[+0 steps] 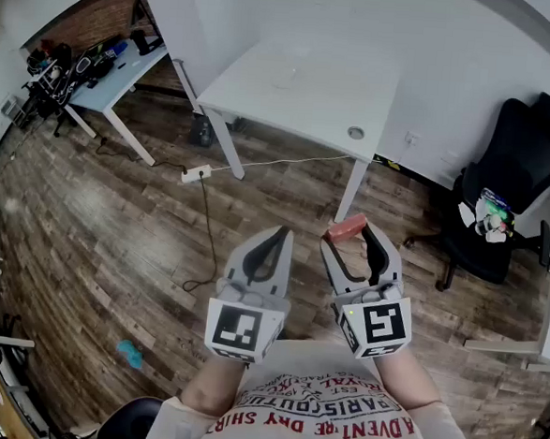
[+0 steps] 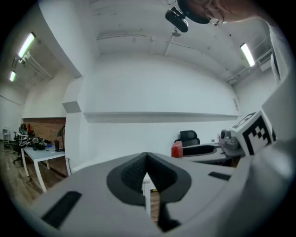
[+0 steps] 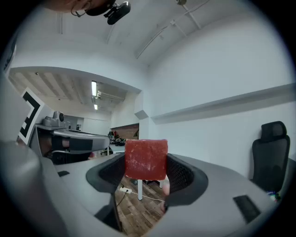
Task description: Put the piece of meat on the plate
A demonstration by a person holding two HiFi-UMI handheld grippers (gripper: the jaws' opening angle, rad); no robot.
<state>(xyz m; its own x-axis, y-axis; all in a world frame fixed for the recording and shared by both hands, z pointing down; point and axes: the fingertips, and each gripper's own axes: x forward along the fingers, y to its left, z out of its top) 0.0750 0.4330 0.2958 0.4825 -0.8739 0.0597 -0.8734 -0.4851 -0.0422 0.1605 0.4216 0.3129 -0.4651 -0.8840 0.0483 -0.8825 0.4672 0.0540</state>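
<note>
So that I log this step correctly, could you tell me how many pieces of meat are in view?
1. The piece of meat is gripped between the jaws of the right gripper, held above the wooden floor. No other shows; more may lie out of view.

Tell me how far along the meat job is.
Done: the piece of meat is picked up, clamped in the right claw and held in the air. In hand: the carry; the left claw is shut and empty. Left: setting it on the plate, which no view shows; the white table ahead carries no plate.
</note>
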